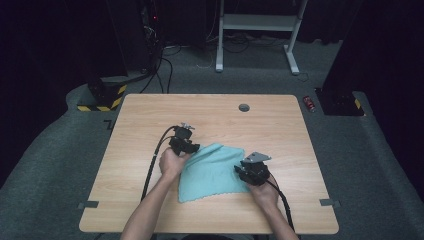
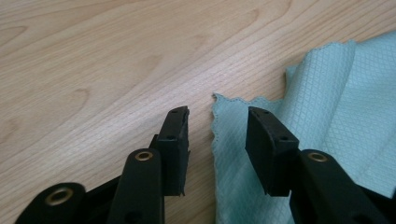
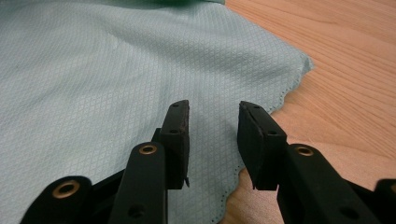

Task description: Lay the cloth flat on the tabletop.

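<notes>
On the counter [image 1: 150,200], both hand-held grippers, left [image 2: 217,135] and right [image 3: 212,135], stand spread over the teal cloth [image 1: 212,172]; closing too shallowly could miss its scalloped edge.

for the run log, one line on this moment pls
cloth flat on table | left gripper open at cloth edge | right gripper open over cloth

cloth [image 1: 212,172]: pale turquoise, woven in a fine diamond grid, with a scalloped stitched edge
table [image 1: 150,120]: light wood with darker grain swirls
left gripper [image 2: 217,135]: black, brass-coloured rivets
right gripper [image 3: 213,128]: black, brass-coloured rivets, grey plate on top
floor [image 1: 45,165]: dull grey-green carpet
block [image 1: 102,97]: black with yellow-and-black hazard stripes
can [image 1: 310,103]: red
</notes>
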A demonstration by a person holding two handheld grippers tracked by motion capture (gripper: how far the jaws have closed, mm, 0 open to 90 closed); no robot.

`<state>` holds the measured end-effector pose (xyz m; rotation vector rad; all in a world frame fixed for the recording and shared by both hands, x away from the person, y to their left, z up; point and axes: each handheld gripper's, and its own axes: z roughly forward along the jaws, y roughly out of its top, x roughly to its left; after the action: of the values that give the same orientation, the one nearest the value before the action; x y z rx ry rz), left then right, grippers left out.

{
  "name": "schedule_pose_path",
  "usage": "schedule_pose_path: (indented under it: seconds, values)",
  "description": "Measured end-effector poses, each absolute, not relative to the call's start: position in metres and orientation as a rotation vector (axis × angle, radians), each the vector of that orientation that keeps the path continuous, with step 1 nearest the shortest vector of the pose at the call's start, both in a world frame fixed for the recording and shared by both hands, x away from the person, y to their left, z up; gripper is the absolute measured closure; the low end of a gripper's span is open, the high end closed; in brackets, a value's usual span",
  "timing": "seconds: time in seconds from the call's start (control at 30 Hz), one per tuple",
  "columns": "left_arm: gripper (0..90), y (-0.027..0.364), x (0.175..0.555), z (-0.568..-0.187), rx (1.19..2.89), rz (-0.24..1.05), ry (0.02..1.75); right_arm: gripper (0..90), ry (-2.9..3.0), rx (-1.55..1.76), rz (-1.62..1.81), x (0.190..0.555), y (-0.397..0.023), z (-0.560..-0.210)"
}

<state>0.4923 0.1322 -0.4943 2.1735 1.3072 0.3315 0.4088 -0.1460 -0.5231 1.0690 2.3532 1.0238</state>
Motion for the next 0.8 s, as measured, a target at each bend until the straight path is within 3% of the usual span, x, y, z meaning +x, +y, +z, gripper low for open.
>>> schedule_pose_path:
  seconds: [0.2,0.43,0.8]
  values:
    - [63.7,0.119,0.494,-0.499,2.300,0.363,1.253,64.3,2.352,1.067,1.024,0.409,-0.146,-0.523]
    - [85.9,0.116,0.494,-0.496,2.332,0.369,1.191,64.4,2.350,1.072,1.024,0.408,-0.146,-0.523]
    - [88.7,0.158,0.495,-0.465,2.117,0.550,1.266,64.4,2.349,1.069,1.023,0.408,-0.146,-0.523]
